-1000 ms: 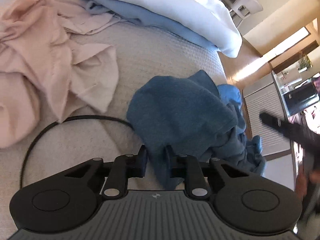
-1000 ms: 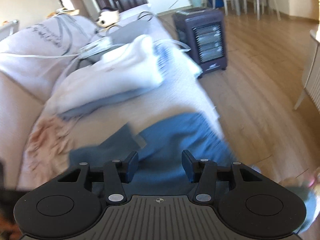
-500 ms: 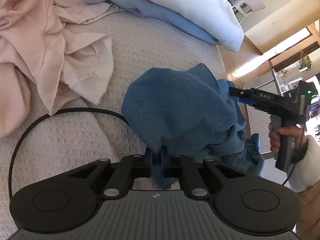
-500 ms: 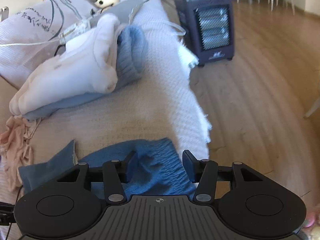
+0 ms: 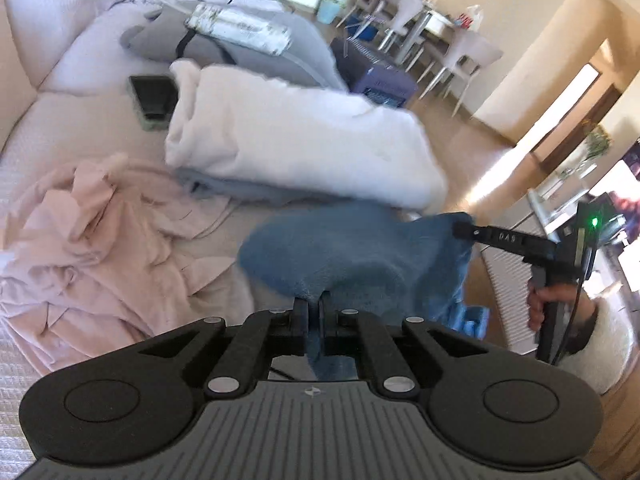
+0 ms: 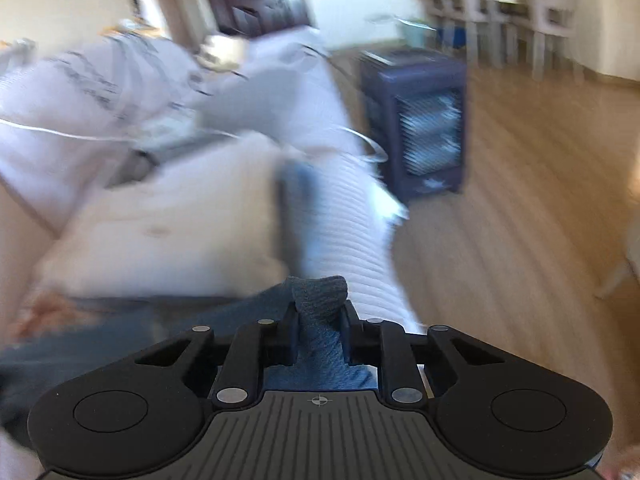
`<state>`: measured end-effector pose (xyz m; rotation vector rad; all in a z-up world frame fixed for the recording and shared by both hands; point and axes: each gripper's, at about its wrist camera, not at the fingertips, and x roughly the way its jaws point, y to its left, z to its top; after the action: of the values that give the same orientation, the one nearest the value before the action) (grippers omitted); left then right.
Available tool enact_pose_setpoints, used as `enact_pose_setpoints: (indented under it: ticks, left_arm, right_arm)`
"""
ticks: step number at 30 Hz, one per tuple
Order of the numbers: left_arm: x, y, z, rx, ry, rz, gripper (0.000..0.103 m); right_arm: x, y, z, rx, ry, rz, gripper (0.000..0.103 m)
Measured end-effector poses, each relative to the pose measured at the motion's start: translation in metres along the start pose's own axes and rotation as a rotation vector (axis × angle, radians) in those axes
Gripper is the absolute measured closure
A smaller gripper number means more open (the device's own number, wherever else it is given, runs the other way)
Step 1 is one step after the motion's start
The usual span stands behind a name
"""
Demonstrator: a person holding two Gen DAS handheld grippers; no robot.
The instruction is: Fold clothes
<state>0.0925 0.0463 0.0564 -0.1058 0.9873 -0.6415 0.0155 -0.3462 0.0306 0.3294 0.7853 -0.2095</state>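
A blue fleece garment (image 5: 356, 252) hangs lifted above the sofa, stretched between both grippers. My left gripper (image 5: 314, 314) is shut on its near edge, cloth pinched between the pads. In the left wrist view the right gripper (image 5: 466, 229) comes in from the right, held by a hand (image 5: 560, 300), and bites the garment's far corner. The right wrist view shows my right gripper (image 6: 318, 334) shut on a bunched fold of the blue garment (image 6: 320, 320). A crumpled pink garment (image 5: 92, 240) lies on the sofa to the left.
A stack of folded white (image 5: 296, 148) and light blue clothes sits behind the blue garment. A phone (image 5: 154, 96) and grey cushion (image 5: 248, 48) lie further back. A dark blue heater (image 6: 416, 124) stands on the wooden floor (image 6: 520, 220) beside the sofa edge; chairs stand beyond.
The right gripper went from open to shut on the blue garment. Both grippers rose, lifting the garment off the sofa; the left stayed shut on it since half a second ago.
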Motion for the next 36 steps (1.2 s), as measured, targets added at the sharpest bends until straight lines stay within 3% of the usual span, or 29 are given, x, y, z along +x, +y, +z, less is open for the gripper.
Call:
enact_pose_setpoints:
  ticks: [3, 6, 7, 9, 14, 19, 26, 30, 36]
  left_arm:
    - [0.047, 0.013, -0.017, -0.001, 0.091, 0.136, 0.096]
    - [0.059, 0.023, -0.025, -0.047, 0.111, 0.151, 0.09]
    - [0.054, 0.023, -0.024, -0.047, 0.104, 0.154, 0.08]
    - [0.043, 0.023, -0.022, -0.039, 0.088, 0.174, 0.063]
    - [0.019, 0.009, -0.03, 0.003, 0.066, 0.14, 0.054]
    - [0.001, -0.016, -0.044, 0.061, 0.061, 0.075, 0.053]
    - [0.007, -0.082, -0.085, 0.247, 0.137, -0.037, 0.052]
    - [0.009, -0.095, -0.103, 0.276, 0.166, -0.029, 0.077]
    - [0.009, -0.09, -0.113, 0.241, 0.191, -0.058, 0.075]
  right_arm:
    - [0.026, -0.012, -0.01, 0.023, 0.026, 0.005, 0.077]
    - [0.036, -0.025, -0.018, 0.085, 0.064, -0.019, 0.058]
    - [0.03, -0.027, -0.018, 0.09, 0.049, -0.016, 0.055]
    - [0.017, -0.031, -0.019, 0.094, 0.026, -0.012, 0.051]
    - [-0.024, -0.031, -0.024, 0.042, -0.006, -0.039, 0.049]
    - [-0.051, -0.026, -0.037, -0.006, -0.005, -0.044, 0.049]
    - [-0.093, 0.006, -0.079, -0.098, 0.111, 0.154, 0.049]
    - [-0.113, 0.035, -0.103, -0.165, 0.147, 0.257, 0.049]
    - [-0.124, 0.082, -0.136, -0.366, 0.183, 0.328, 0.05]
